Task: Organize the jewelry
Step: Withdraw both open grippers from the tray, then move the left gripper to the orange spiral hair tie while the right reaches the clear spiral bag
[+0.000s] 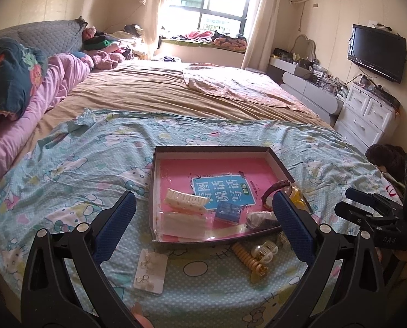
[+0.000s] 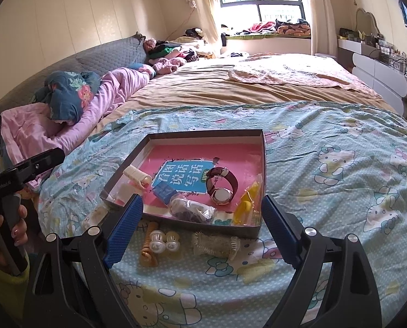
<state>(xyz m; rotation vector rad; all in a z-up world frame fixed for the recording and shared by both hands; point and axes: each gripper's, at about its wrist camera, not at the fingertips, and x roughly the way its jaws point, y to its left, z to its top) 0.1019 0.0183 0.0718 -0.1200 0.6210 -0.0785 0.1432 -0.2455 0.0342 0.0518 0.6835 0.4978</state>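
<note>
Both blue-padded grippers, left gripper (image 1: pixel 203 213) and right gripper (image 2: pixel 202 218), stand wide apart, gripping nothing. Shallow dark cardboard tray (image 2: pixel 264 164) on the cartoon-print bedsheet (image 2: pixel 340 164) holds a maroon-strapped wristwatch (image 2: pixel 221 186) at 3 o'clock; a yellow coil hair tie (image 1: pixel 244 257) lies outside at 6 o'clock

The bed (image 1: pixel 154 93) wears a cartoon-cat sheet (image 2: pixel 326 142). On it lie a shallow cardboard tray (image 2: pixel 264 164), a card of earrings (image 1: pixel 150 272), a yellow spiral hair clip (image 1: pixel 247 259), clear claw clips (image 2: pixel 164 242) and a bagged item (image 2: pixel 217 244).
</note>
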